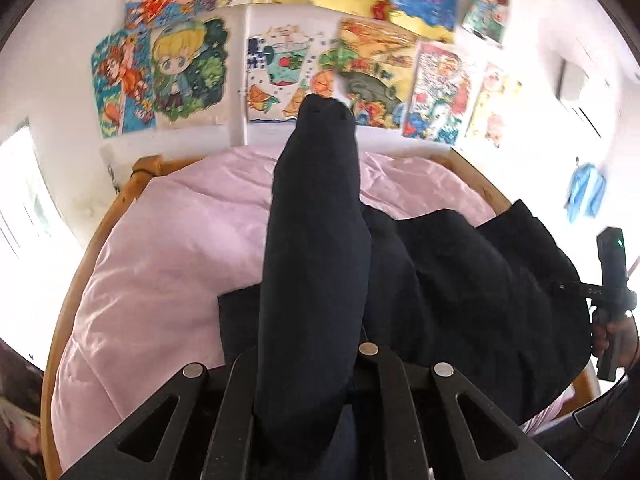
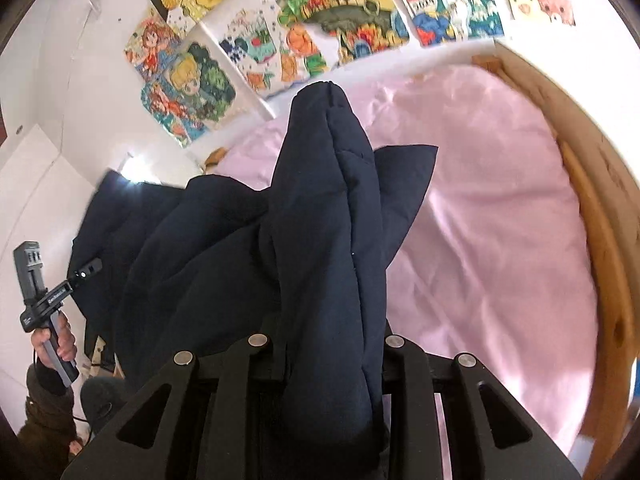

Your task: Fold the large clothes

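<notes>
The left gripper is closed on a bunched edge of the dark navy garment; cloth wraps its fingers so fully that only the draped ridge shows, running straight ahead along them to the tips. The right gripper is likewise clamped on a thicker fold of the same garment, its fingers buried under fabric.

Outward from each pair of jaws, the cloth falls away towards the other hand: to the right of the left jaws, to the left of the right jaws. The garment therefore hangs as a sagging span between the two grips, its long axis running from gripper to gripper, with the slack belly resting on the pink bedding below. A pointed flap sticks out just beyond the right jaws on their far side.

Neither hand is nearer; both already hold an edge. The coming move probably turns on keeping that span taut and level, then carrying it forward over the bed, inside the wooden bed frame, towards the wall of drawings.
</notes>
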The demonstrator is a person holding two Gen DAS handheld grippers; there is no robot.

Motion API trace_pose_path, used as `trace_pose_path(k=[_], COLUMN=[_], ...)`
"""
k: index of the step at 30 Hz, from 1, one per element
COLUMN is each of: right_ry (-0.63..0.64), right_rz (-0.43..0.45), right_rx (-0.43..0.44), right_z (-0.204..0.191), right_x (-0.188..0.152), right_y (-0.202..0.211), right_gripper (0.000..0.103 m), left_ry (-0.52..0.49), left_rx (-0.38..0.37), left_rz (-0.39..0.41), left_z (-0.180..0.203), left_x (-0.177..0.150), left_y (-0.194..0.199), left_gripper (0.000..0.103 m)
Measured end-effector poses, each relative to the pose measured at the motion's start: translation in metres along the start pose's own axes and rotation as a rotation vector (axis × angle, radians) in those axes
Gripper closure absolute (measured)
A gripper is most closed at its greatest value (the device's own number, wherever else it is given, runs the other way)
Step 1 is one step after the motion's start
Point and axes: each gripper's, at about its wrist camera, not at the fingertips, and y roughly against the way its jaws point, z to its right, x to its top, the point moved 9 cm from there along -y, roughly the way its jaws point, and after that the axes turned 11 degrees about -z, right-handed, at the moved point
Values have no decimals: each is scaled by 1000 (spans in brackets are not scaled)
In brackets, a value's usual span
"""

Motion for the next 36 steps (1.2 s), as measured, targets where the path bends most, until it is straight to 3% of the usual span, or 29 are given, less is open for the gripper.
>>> trace_pose_path(k=[2,4,9,14,18,19,20,22,26,30,36], right_ry=[6,41,12,-10,-77,-94,-95,-88,-81,-28,76], right_rz=[-28,-49,-61,-96,-142,-143,-131,-92,-18,79,228], right_rx=[-70,-144,-149,-175,-163,-182,-219,-263,-326,-381,-391], right_z=[4,11,30,37,47,52,55,58,55,38,-16], right_x=[-10,-14,-13,-16,-27,-29,-29,-28,-24,-16,-23], right_y=[-13,-23,-28,-40,-53,-52,-48,-38,-10,17,49], right_gripper=[82,82,77,62,51,41,28,24,12,8,4], left_ry=[-1,58,201,215,237,247,264,293,370,416,369], left_rx=[40,20,-51,-15,13,17,16,8,20,13,46], left_rz=[-44,-72,-111,-146,-154,-152,-147,-132,-74,13,169], left_z=[-2,-14,-52,-58,-65,-66,-70,-78,-95,-96,-72], left_x=[-16,-24,-26,-36,-44,-44,-46,-48,-53,-58,-65], left_y=[-17,-28,-51,-59,-59,-57,-54,-49,-32,-11,25], left_gripper=[94,94,89,71,42,35,32,24,17,10,3])
